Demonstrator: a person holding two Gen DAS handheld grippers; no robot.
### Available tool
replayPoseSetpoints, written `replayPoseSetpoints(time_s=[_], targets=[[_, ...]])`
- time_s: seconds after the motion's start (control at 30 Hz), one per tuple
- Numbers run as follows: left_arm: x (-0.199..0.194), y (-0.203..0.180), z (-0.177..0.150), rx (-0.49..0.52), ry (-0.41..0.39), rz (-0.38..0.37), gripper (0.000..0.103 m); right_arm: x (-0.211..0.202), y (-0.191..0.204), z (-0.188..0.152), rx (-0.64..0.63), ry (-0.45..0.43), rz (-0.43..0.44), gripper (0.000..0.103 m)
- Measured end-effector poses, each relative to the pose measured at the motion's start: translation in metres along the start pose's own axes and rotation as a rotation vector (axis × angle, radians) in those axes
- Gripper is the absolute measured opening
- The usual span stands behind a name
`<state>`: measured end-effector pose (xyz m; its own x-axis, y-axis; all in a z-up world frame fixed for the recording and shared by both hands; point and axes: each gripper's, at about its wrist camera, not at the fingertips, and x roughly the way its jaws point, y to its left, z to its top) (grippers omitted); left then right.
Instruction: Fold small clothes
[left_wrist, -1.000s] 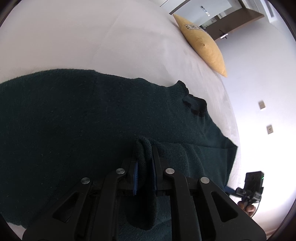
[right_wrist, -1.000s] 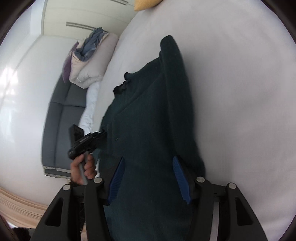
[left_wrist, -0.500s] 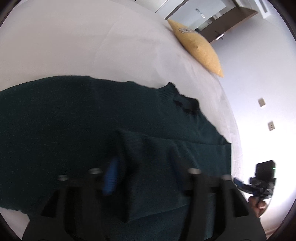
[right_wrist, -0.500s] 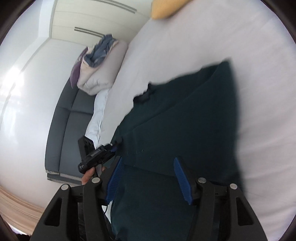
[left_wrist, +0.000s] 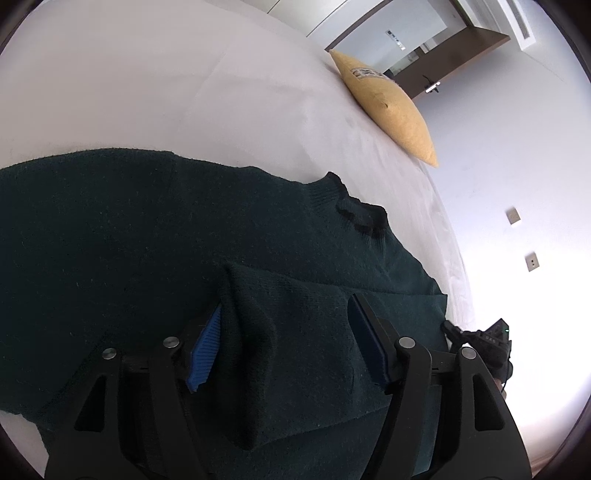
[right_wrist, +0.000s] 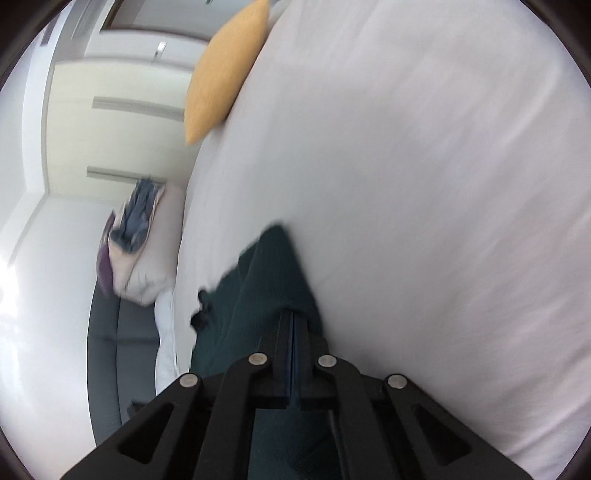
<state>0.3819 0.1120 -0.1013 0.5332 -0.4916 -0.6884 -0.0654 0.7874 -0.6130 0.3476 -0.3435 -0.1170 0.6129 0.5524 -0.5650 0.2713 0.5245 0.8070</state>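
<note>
Dark-green sweater (left_wrist: 155, 236) on bed (left_wrist: 147, 81) | left tongs (left_wrist: 284, 332) just sprang apart, sleeve fold dropped | right tongs (right_wrist: 295, 325) snapped together, pinching sweater's edge | next fold starting

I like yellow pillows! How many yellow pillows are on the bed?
1. The yellow pillow lies at the far edge of the white bed, beyond the dark green sweater; the right wrist view shows the same pillow. More could be out of view.
</note>
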Motion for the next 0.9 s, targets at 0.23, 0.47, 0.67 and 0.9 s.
replayPoseSetpoints(time_s=[0.23,0.47,0.67,0.9], targets=[[0.002,0.006,0.000,-0.023,-0.010,-0.012,0.066,-0.039,0.029,-0.062,0.007,-0.012,0.120,0.069],[-0.003,0.006,-0.001,-0.018,-0.003,-0.008,0.068,0.003,0.014,-0.101,0.125,0.078,0.102,0.062],[0.001,0.009,-0.001,-0.031,-0.014,-0.012,0.068,-0.007,-0.005,-0.086,0.224,-0.090,0.191,0.053],[-0.004,0.018,-0.001,-0.049,-0.012,-0.033,0.068,-0.017,-0.028,-0.091,0.227,-0.139,0.212,0.024]])
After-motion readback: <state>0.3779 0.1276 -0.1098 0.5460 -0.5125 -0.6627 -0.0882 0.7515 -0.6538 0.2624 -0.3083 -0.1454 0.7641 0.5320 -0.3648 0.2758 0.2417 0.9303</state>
